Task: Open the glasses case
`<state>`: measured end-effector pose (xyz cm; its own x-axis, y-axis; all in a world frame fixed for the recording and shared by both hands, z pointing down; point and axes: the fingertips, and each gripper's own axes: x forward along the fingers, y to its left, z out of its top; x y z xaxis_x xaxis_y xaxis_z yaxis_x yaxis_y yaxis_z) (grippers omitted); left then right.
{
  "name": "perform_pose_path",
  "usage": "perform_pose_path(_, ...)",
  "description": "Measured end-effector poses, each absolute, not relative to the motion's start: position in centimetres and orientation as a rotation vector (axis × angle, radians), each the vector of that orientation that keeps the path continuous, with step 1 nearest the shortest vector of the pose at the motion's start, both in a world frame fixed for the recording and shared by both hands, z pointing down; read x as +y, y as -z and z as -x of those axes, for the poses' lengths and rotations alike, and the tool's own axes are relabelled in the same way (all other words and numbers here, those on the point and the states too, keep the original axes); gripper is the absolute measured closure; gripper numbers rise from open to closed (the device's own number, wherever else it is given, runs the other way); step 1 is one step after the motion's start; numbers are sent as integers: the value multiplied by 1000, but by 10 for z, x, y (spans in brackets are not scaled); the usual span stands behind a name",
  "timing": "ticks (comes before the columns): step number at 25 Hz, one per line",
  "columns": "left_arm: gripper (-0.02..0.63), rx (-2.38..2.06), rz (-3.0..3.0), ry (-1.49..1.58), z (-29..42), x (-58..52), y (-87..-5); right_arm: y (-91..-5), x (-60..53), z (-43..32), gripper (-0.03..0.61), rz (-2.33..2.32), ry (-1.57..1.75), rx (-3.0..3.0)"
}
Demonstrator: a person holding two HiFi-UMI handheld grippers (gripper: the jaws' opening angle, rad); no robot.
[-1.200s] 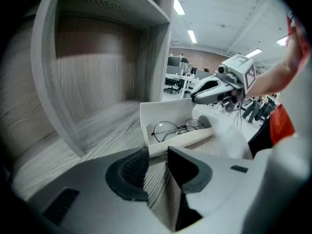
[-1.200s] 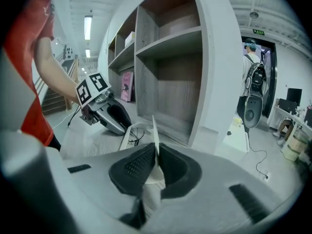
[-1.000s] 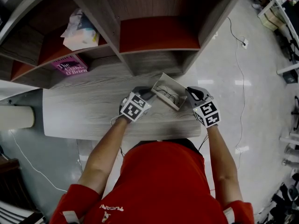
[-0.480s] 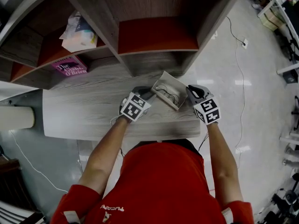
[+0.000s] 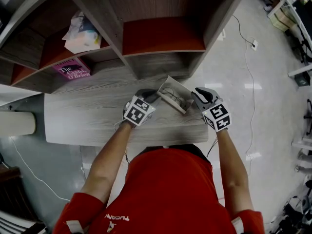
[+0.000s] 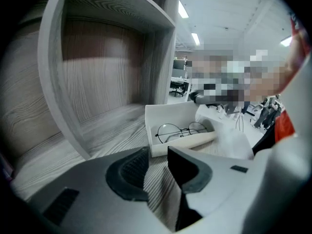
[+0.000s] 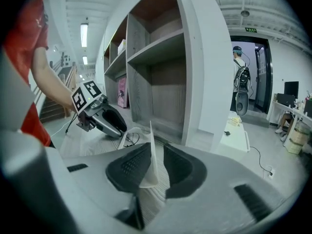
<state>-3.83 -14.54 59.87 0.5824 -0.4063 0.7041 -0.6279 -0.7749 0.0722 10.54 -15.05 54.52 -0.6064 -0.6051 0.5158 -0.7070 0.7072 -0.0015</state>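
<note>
Hardly anything has shifted in the last second: both grippers and the case between them have only edged slightly toward the shelving. My right gripper [image 7: 157,147] has its jaws a little apart with the thin white lid [image 7: 151,145] standing upright between them. The lid leans on one pad and a slit of counter shows at the other. My left gripper [image 6: 156,152] is likewise only narrowly parted and holds nothing, with wood grain showing through the gap. Its tips are just short of the near corner of the glasses case [image 6: 173,116]. From above, the left gripper [image 5: 152,96] sits at the case's left end and the right gripper [image 5: 197,93] at its right end. The glasses case [image 5: 178,87] lies open and set at an angle near the counter's right end. A pair of thin-rimmed glasses [image 5: 173,100] rests in its tray. The grey wood-grain counter [image 5: 87,113] runs off to my left. Behind it rises a shelf unit [image 5: 161,33] with red-lined compartments. A pink book [image 5: 73,68] lies in a lower left compartment, well apart from the case. A crumpled pale packet [image 5: 83,33] sits on the shelf above the book.
</note>
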Motion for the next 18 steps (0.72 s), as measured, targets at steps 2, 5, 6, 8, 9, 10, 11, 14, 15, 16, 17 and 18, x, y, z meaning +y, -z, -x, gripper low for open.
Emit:
perform_pose_path(2, 496, -862, -2503, -975, 41, -146, -594, -540, -149, -104, 494, -1011, -278, -2450)
perform_pose_path(5, 497, -885, -2519, -917, 42, -147, -579, -530, -148, -100, 492, -1028, -268, -2483)
perform_pose_path(6, 496, -896, -2531, -891, 42, -147, -573, -525, -148, -99, 492, -1034, -262, -2495)
perform_pose_path(8, 497, -918, -2550, -840, 40, -148, -559, -513, -149, -95, 495, -1046, -242, -2522)
perform_pose_path(9, 500, -929, -2560, -807, 38, -148, -552, -507, -149, -92, 497, -1052, -229, -2536)
perform_pose_path(10, 505, -942, -2573, -768, 37, -148, -544, -500, -149, -90, 500, -1060, -217, -2551)
perform_pose_path(11, 510, -956, -2586, -728, 35, -148, -536, -493, -149, -87, 503, -1069, -206, -2566)
perform_pose_path(14, 528, -997, -2627, -624, 30, -148, -512, -470, -147, -80, 514, -1102, -176, -2614)
perform_pose_path(15, 534, -1010, -2643, -590, 28, -147, -503, -463, -146, -78, 519, -1113, -166, -2631)
perform_pose_path(16, 545, -1023, -2660, -553, 27, -147, -494, -455, -145, -76, 523, -1124, -155, -2650)
perform_pose_path(17, 552, -1037, -2679, -515, 25, -146, -484, -446, -143, -73, 528, -1132, -143, -2669)
perform_pose_path(18, 559, -1051, -2699, -476, 24, -146, -474, -438, -141, -70, 533, -1137, -129, -2689)
